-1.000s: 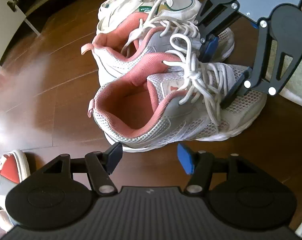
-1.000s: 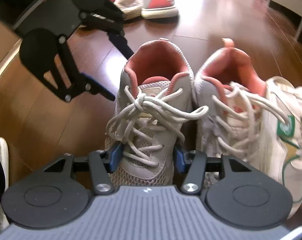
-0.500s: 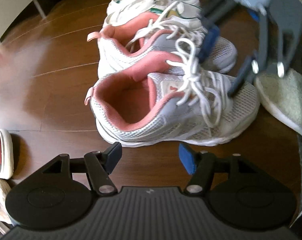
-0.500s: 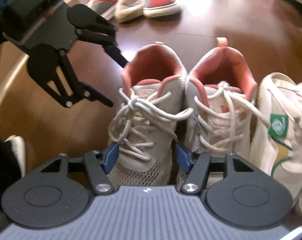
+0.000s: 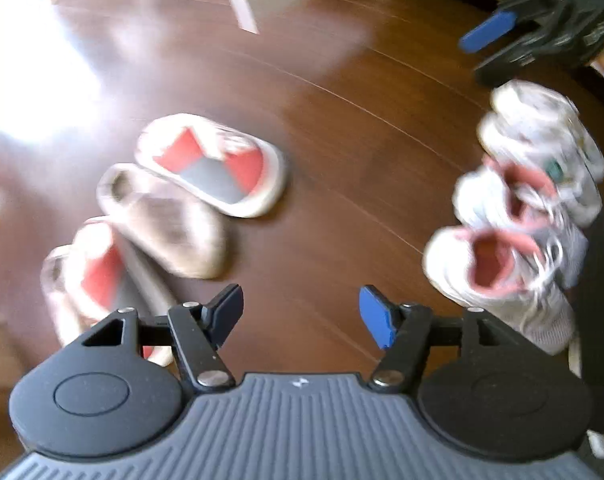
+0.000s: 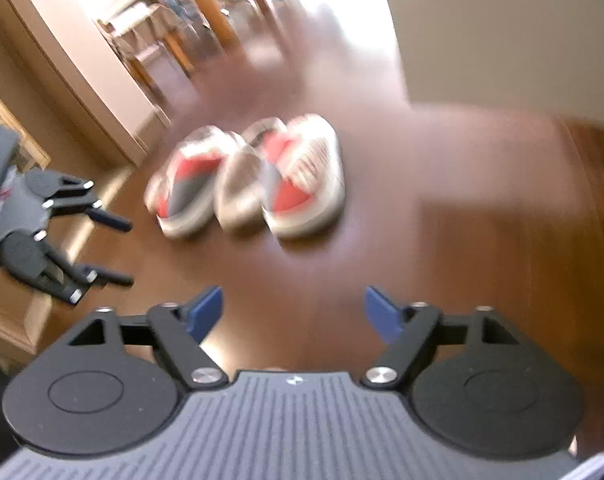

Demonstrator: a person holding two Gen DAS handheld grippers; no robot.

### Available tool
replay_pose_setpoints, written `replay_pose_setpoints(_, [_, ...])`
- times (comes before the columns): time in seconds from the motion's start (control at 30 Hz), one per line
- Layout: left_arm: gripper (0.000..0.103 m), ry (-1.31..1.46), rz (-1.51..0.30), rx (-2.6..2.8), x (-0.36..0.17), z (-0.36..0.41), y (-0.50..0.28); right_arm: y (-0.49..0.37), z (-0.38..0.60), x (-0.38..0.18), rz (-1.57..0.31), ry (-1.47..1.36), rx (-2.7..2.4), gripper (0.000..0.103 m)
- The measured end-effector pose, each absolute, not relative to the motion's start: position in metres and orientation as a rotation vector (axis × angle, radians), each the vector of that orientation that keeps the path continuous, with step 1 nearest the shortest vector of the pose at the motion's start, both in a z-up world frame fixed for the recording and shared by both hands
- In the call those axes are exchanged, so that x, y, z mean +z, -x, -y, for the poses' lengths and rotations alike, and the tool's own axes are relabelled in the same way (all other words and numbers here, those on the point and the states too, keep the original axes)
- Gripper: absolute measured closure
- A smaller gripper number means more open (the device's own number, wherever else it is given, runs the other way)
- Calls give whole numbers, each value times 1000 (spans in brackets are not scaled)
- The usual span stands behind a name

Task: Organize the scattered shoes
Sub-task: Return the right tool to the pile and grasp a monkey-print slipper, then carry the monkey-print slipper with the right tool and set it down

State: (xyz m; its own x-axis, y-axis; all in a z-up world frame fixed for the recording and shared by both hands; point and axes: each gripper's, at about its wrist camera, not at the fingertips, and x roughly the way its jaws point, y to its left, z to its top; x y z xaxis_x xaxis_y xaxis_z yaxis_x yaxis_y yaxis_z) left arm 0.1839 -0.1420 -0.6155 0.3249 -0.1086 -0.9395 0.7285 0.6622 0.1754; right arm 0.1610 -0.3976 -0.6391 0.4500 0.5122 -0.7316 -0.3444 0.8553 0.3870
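Pink-lined sneakers (image 5: 498, 264) lined up beside white pair (image 5: 542, 140); slippers (image 6: 246, 178) left in loose cluster; left claw (image 5: 302, 316), right claw (image 6: 294, 316) apart, empty.

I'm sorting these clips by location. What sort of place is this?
Most likely a home, perhaps a hallway off a dining area: a dark wood floor, wooden chairs and table legs in the room beyond, and household footwear on the floor, slippers and sneakers.
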Motion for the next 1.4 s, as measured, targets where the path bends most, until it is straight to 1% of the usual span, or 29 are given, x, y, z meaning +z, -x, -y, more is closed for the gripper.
replay_pose_setpoints(0.1, [26,-656,-1075,-551,-590,134,-201,-210,359,-632,-931,-209,532,11])
replay_pose_setpoints(0.17, [24,-644,-1037,-525,-587,128,-217,-235,335,-640,-932,-196,492,9])
replay_pose_setpoints(0.23, [24,-620,-1015,-515,-596,123,-228,-255,314,-653,-942,-180,473,7])
replay_pose_setpoints(0.33, [24,-545,-985,-537,-631,113,-248,-293,269,-695,-988,-83,463,6])
replay_pose_setpoints(0.43, [26,-417,-1003,-482,-689,98,-280,-329,233,-734,-994,28,410,3])
replay_pose_setpoints(0.5, [26,-349,-1023,-463,-712,92,-292,-350,219,-758,-1002,56,365,1])
replay_pose_setpoints(0.6, [27,-259,-1047,-441,-737,83,-301,-378,205,-790,-1013,60,329,1])
replay_pose_setpoints(0.7, [27,-270,-1085,-448,-752,82,-298,-392,198,-820,-1030,57,315,3])
replay_pose_setpoints(0.77, [27,-320,-1074,-473,-754,90,-294,-393,200,-833,-1025,47,312,22])
replay_pose_setpoints(0.8, [27,-332,-1061,-483,-753,94,-293,-389,207,-830,-1026,46,319,27])
replay_pose_setpoints(0.9, [27,-323,-1029,-524,-750,111,-293,-375,243,-824,-1046,8,318,33])
replay_pose_setpoints(1.0, [27,-306,-1031,-564,-752,125,-289,-343,299,-816,-1037,14,261,33])
replay_pose_setpoints(1.17, [27,-353,-1045,-612,-758,146,-274,-294,382,-804,-1043,-2,199,32])
replay_pose_setpoints(1.37, [27,-382,-1062,-638,-767,162,-267,-265,417,-815,-1072,12,140,31])
replay_pose_setpoints(1.4, [27,-385,-1066,-640,-768,164,-267,-262,418,-820,-1075,15,135,29])
